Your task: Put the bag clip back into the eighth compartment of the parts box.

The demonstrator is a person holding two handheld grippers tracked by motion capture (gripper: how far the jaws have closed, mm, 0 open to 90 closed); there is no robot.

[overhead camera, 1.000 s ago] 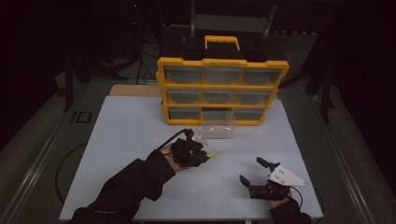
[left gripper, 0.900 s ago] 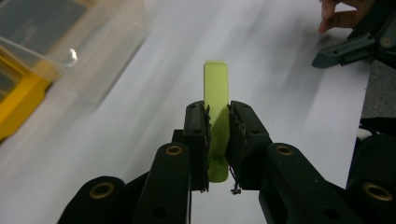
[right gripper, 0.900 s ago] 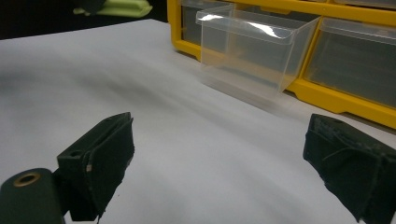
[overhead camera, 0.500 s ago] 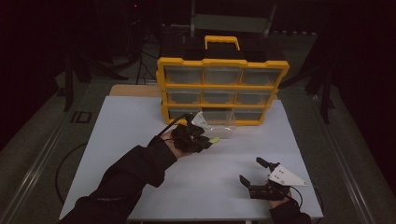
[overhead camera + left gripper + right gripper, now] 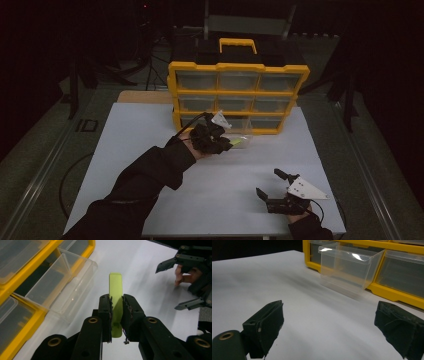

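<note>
Green strip (image 5: 115, 290), at the centre of the left gripper view, is pinched upright by the left gripper (image 5: 117, 312) beside the pulled-out clear drawer (image 5: 62, 282). Carry it fully over the drawer's rim before letting go, I'd say; the right gripper (image 5: 275, 184) waits wide open at lower right

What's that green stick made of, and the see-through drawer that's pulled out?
The green stick looks like smooth, matte plastic: flat, evenly lime-coloured, with rounded corners, though the look leaves it open. The pulled-out drawer seems clear, glossy hard plastic: you see through its thin walls, and light glints on its rim.
</note>
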